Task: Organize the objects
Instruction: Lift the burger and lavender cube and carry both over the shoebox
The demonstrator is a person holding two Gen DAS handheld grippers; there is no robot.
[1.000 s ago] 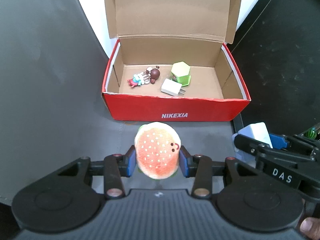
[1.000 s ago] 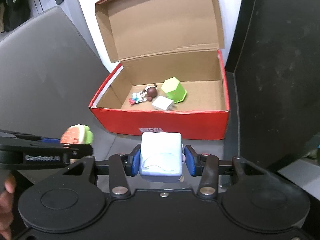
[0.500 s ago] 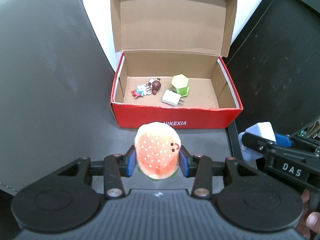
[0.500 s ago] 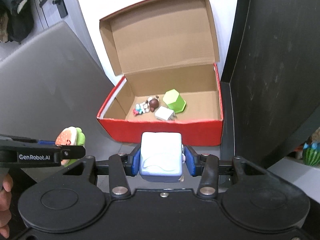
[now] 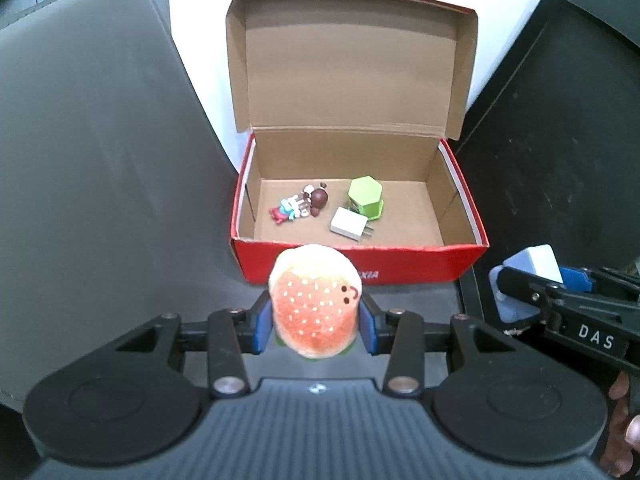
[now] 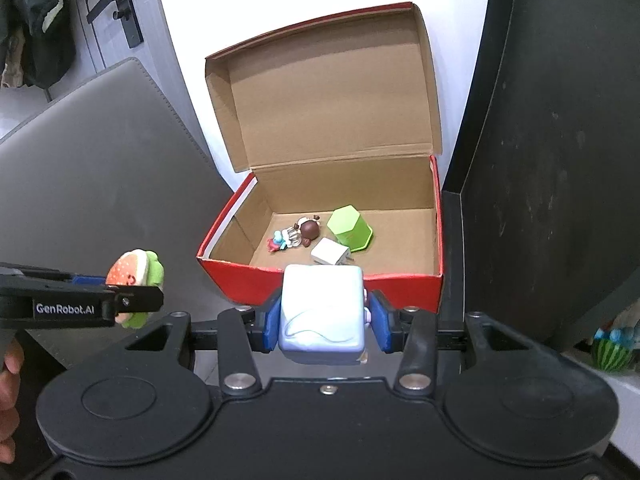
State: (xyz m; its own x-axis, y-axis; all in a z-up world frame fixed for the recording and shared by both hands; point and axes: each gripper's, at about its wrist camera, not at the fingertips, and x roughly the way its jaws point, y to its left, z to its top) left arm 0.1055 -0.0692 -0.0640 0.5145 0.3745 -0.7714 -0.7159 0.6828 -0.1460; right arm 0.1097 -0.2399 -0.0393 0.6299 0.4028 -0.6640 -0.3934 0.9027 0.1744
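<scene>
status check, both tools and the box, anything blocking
Left tool shut on burger plush. Right tool shut on pale blue cube. Red box open, three items inside, nothing blocking.

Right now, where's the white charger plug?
In the left wrist view, the white charger plug lies on the floor of the red box, near its front wall, just before the green hexagonal block.

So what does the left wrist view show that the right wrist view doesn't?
Only the left wrist view: the burger plush's top face pinched between the left tool's blue pads, and part of the box's front lettering.

Only the right wrist view: a door handle, a watermelon toy, and the pale blue cube's full front face in the right tool.

Both: the open red box holding a figurine, a white charger and a green hexagonal block.
</scene>
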